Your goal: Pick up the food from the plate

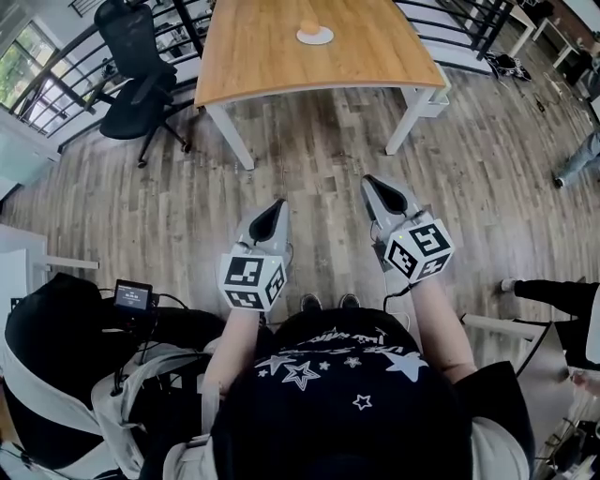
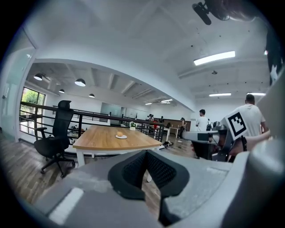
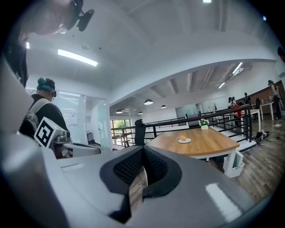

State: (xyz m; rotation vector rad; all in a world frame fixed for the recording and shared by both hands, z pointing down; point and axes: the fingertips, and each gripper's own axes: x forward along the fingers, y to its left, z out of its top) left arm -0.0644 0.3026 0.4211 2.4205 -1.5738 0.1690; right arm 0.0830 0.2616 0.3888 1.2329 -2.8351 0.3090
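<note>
A small orange piece of food (image 1: 310, 27) lies on a white plate (image 1: 315, 38) at the far middle of a wooden table (image 1: 281, 56). Both grippers hover over the wood floor, well short of the table. My left gripper (image 1: 277, 204) and my right gripper (image 1: 369, 180) point toward it, both shut with nothing between their tips. In the left gripper view the plate (image 2: 121, 136) and food (image 2: 119, 133) sit far off beyond the closed jaws (image 2: 146, 153). The right gripper view shows the same food (image 3: 182, 137) on its plate (image 3: 185, 141), far past the closed jaws (image 3: 142, 151).
A black office chair (image 1: 141, 70) stands left of the table. A white bin (image 1: 436, 98) sits by the right table leg. A potted plant (image 3: 204, 122) stands at the table's far end, with railings behind. A person's leg (image 1: 574, 161) shows at the right. A bag lies at bottom left (image 1: 56, 375).
</note>
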